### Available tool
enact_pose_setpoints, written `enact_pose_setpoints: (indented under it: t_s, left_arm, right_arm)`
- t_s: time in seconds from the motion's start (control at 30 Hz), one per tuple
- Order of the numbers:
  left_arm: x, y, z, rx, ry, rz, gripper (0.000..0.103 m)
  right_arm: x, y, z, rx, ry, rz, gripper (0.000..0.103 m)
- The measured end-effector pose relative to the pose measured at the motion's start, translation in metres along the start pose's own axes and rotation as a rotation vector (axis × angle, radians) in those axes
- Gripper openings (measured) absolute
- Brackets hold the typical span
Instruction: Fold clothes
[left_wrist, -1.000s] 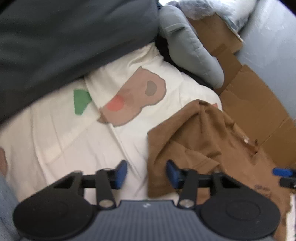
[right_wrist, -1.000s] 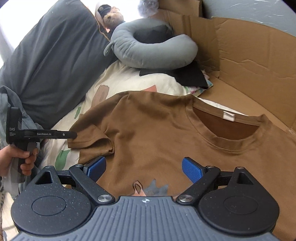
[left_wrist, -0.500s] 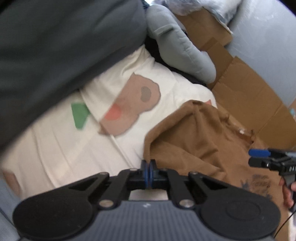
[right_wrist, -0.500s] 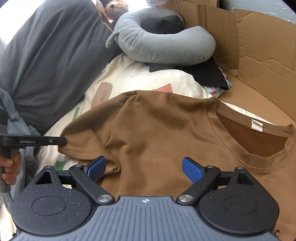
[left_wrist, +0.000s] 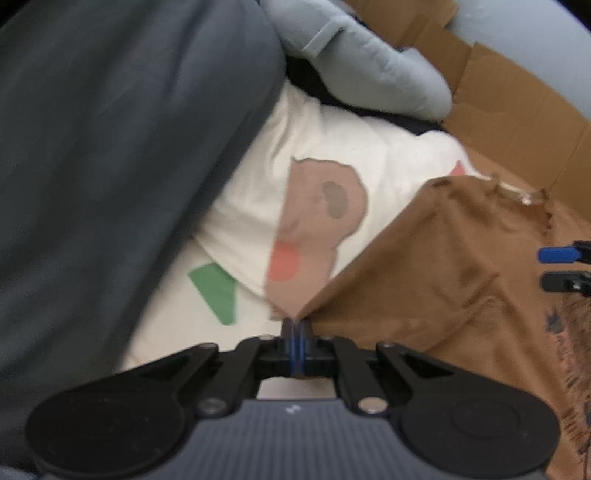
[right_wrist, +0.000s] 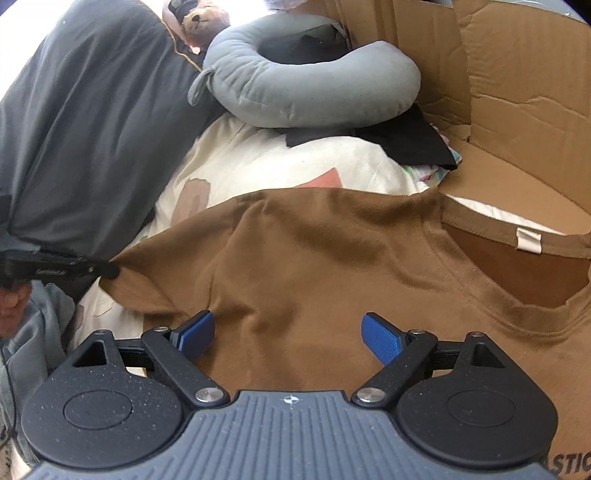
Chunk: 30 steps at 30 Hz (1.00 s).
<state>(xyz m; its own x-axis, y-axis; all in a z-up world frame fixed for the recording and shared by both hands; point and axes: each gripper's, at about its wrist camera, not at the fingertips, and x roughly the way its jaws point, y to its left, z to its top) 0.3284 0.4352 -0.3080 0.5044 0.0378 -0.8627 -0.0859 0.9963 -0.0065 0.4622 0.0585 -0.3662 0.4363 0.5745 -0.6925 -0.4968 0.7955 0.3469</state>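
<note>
Brown tee (right_wrist: 332, 258) lying flat on patterned sheet (left_wrist: 332, 155), far-left sleeve now getting pinched & lifted by just-closed L gripper (left_wrist: 295, 332), R gripper (right_wrist: 284, 332) hovering wide open, empty, over near chest — meaning sleeve fold-in starting.

T-shirt (right_wrist: 332, 266): spread on the bed sheet (right_wrist: 258, 158), collar toward the right of the right wrist view.
Sleeve (right_wrist: 155, 280): at the shirt's left edge, tip pinched in the left gripper (left_wrist: 296, 332).
Right gripper (right_wrist: 284, 332): over the shirt's body, well right of the sleeve.
Neck pillow (right_wrist: 295, 85): behind the shirt, at the sheet's far end.
Cardboard (right_wrist: 517, 92): right of and behind the pillow.
Large cushion (right_wrist: 85, 122): left of the sheet.
</note>
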Motion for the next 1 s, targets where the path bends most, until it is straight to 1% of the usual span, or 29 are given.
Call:
enact_pose_setpoints:
  t_s: [0.13, 0.2, 0.23, 0.27, 0.3, 0.37, 0.43, 0.53, 0.63, 0.67, 0.83, 1.0]
  left_arm:
    - [0.012, 0.006, 0.011, 0.034, 0.040, 0.041, 0.003]
    - [0.018, 0.007, 0.015, 0.038, 0.058, 0.078, 0.014]
    - [0.018, 0.008, 0.016, 0.021, 0.059, 0.103, 0.018]
    - [0.019, 0.008, 0.017, 0.004, 0.059, 0.127, 0.028]
    - [0.018, 0.009, 0.017, -0.015, 0.056, 0.145, 0.035]
    - [0.011, 0.008, 0.015, -0.058, 0.029, 0.133, 0.039]
    - [0.002, 0.004, 0.012, -0.104, 0.005, 0.115, 0.040]
    - [-0.012, -0.013, 0.008, -0.169, -0.037, 0.059, 0.044]
    - [-0.023, -0.038, -0.001, -0.204, -0.075, 0.025, 0.051]
    - [-0.024, -0.047, -0.004, -0.210, -0.083, 0.010, 0.053]
    - [-0.025, -0.089, -0.010, -0.179, -0.107, -0.039, 0.053]
    - [-0.010, -0.116, -0.016, -0.158, -0.107, -0.048, 0.052]
  right_arm:
    - [0.000, 0.005, -0.006, 0.006, 0.014, 0.012, 0.090]
    - [0.000, 0.008, -0.009, 0.008, 0.020, 0.018, 0.090]
    - [0.000, 0.010, -0.010, 0.006, 0.023, 0.020, 0.090]
    - [-0.001, 0.011, -0.012, 0.004, 0.026, 0.022, 0.090]
    - [-0.002, 0.012, -0.013, 0.003, 0.029, 0.023, 0.090]
    - [-0.004, 0.014, -0.015, 0.000, 0.035, 0.026, 0.090]
    - [-0.006, 0.015, -0.018, -0.007, 0.041, 0.028, 0.090]
    - [-0.008, 0.018, -0.021, -0.020, 0.045, 0.033, 0.090]
    - [-0.009, 0.022, -0.024, -0.031, 0.046, 0.044, 0.090]
    - [-0.009, 0.023, -0.025, -0.036, 0.046, 0.046, 0.090]
    - [-0.010, 0.022, -0.029, -0.042, 0.049, 0.032, 0.090]
    - [-0.011, 0.018, -0.033, -0.038, 0.052, 0.015, 0.090]
